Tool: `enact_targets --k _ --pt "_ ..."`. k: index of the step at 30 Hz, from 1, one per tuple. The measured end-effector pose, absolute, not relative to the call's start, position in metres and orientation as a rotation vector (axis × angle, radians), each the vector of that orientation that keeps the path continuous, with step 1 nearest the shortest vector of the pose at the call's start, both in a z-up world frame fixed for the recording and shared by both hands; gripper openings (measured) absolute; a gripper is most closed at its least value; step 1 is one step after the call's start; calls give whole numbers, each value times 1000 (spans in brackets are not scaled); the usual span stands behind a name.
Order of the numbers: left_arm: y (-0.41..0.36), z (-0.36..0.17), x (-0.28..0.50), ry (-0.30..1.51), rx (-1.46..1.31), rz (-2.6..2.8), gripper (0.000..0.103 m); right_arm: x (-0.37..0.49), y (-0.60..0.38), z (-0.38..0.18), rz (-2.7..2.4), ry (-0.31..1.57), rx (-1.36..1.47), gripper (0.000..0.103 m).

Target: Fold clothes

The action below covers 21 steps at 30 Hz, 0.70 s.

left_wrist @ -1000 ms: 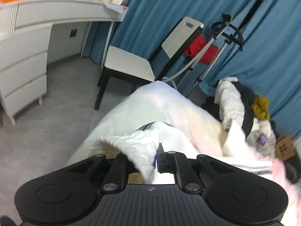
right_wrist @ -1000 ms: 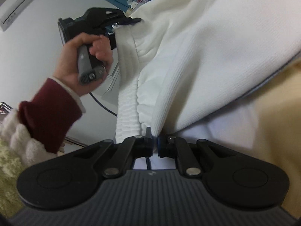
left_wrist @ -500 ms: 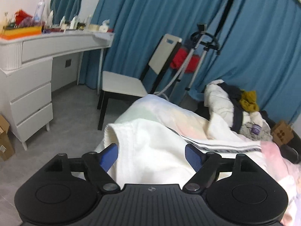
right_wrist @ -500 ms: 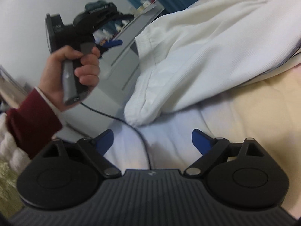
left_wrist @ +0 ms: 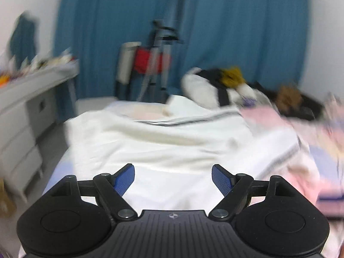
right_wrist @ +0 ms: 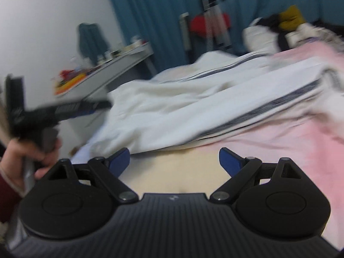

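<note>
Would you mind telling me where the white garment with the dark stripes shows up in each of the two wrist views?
Left wrist: the white garment fills the middle, spread on the bed just beyond the open left gripper.
Right wrist: it lies across the centre and upper right, beyond the open right gripper, above the pink bedding.
Shared landmark: the red cloth on the stand, by the blue curtain.

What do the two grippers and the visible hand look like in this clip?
Both grippers, left and right, are matte black with a ribbed centre plate, two round discs, silver pivot screws, a small round emblem and blue ridged pads. The left hand is bare, with a dark red sleeve and pale cuff edge.
</note>
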State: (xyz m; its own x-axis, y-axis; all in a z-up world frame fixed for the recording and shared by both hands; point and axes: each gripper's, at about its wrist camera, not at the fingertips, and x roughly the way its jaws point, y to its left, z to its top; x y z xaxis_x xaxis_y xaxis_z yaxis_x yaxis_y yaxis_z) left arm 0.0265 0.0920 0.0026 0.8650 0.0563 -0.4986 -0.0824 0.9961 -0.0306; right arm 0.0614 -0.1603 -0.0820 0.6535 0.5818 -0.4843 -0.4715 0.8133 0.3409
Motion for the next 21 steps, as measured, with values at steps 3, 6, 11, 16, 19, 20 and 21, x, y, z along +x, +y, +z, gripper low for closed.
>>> enact_targets --k 3,6,11,16,19,20,21 --pt "38 -9 36 543 87 -26 81 69 -221 -84 470 605 289 92" --pt "-19 -23 53 539 194 -111 80 81 -258 -90 375 584 335 92" --pt "-102 -47 93 520 301 -299 80 102 -309 -105 226 544 377 92" --pt "-172 -75 150 521 391 -362 75 120 -350 -126 121 516 510 92" --pt "-210 -92 195 531 447 -359 66 131 -366 -141 100 505 570 92" --pt "-215 -95 204 524 465 -356 57 134 -370 -144 98 494 587 92" --pt "-220 -98 213 517 484 -354 48 138 -374 -148 96 484 599 92"
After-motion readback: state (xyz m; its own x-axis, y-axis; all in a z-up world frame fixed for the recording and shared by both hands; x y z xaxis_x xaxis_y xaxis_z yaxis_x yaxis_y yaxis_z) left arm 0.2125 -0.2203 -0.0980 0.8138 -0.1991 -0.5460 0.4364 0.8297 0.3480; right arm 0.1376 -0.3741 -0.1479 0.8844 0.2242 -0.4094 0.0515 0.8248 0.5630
